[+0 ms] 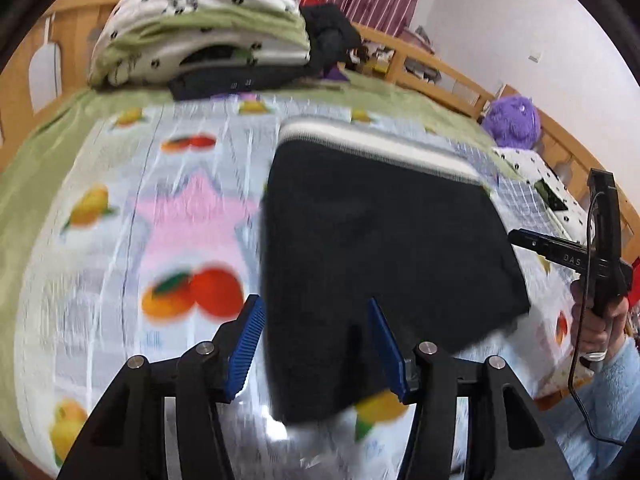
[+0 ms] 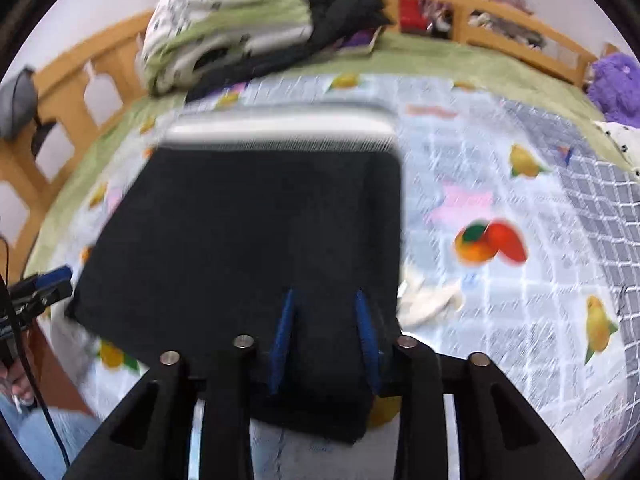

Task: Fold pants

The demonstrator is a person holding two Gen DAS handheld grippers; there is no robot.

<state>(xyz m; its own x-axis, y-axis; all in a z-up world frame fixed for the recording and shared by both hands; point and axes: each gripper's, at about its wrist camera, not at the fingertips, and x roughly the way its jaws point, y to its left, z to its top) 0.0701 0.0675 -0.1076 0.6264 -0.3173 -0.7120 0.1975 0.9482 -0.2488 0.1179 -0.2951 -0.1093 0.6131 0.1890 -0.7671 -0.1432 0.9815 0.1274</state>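
Note:
Black pants [image 1: 380,232] [image 2: 260,220] lie folded flat on a fruit-print sheet, their grey-and-white waistband [image 1: 372,144] at the far end. My left gripper [image 1: 314,302] stands open over the near left corner; its blue pads [image 1: 250,344] straddle a leg end without pressing it. My right gripper [image 2: 325,294] is open over the near right part of the pants, with black fabric between its narrower-set blue pads [image 2: 282,336]. Each gripper shows at the edge of the other's view: the right gripper [image 1: 520,236], the left gripper [image 2: 44,284]. Both views are blurred.
The fruit-print sheet [image 1: 180,208] covers a bed with a wooden rail [image 1: 440,68]. A pile of bedding and dark clothes [image 1: 200,28] sits at the far end, a purple plush [image 1: 514,120] at the right. A small white cloth [image 2: 428,300] lies beside the pants. A light-blue sleeve [image 1: 608,380] holds the right gripper.

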